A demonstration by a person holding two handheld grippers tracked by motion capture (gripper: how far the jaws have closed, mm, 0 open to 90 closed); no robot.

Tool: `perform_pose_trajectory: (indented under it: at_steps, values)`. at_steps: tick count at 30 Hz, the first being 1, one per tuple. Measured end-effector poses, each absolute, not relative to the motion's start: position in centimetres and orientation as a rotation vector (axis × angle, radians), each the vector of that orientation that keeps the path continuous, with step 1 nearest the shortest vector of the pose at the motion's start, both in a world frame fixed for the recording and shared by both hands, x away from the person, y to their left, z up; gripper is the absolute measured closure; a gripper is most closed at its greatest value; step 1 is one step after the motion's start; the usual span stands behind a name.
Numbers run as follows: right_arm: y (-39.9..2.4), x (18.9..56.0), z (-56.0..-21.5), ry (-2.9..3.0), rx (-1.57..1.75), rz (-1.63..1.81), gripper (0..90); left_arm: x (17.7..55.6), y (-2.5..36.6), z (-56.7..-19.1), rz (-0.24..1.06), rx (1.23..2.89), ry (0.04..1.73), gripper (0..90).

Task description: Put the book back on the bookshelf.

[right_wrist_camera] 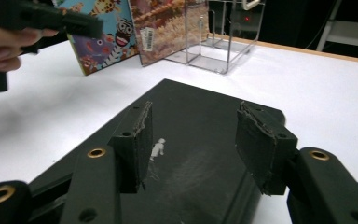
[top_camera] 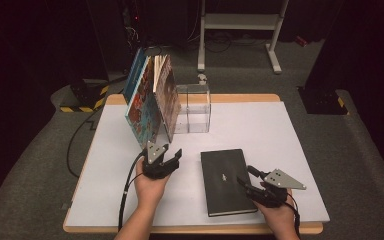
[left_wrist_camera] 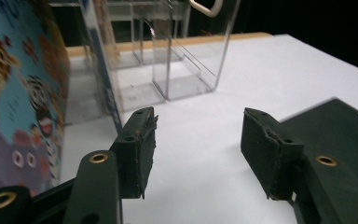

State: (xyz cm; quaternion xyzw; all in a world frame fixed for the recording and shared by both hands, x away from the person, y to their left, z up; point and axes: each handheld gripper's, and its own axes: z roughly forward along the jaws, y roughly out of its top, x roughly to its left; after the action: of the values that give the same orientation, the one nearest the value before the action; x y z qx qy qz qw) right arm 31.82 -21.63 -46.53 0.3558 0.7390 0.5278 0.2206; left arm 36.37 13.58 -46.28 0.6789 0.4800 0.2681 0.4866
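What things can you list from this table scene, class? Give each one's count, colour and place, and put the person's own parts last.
Black book: one, black, lying flat at the near right of the table.
Picture books: at least three, brightly coloured, leaning upright at the far left, against the holder.
Clear holder: one, see-through plastic with compartments, far middle, right of the picture books.
Table: one, white top with a wooden edge.
White frame: one, on the floor behind the table.
Left gripper: one, black, jaws open, just in front of the picture books.
Right gripper: one, black, jaws open, over the black book's right edge.
Hands: two, entering from the near edge.
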Motion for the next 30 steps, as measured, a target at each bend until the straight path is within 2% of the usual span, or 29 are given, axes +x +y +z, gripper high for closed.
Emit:
perform_pose_trajectory:
  at_steps: [14, 19, 30]
  values:
    - [-22.7, 31.8, -48.2, 2.097, 1.092, 1.372, 35.2, 33.6, 10.2, -48.6, 0.536, 1.793, 1.023, 38.1]
    - [-22.9, 31.8, -49.0, 2.135, 1.175, 1.353, 31.3, 32.8, 8.4, -48.8, 0.456, 1.822, 0.956, 36.2]
    - [-22.4, 31.1, -49.7, 2.187, 1.222, 1.332, 27.2, 32.7, 6.2, -50.1, 0.296, 1.863, 0.950, 31.2]
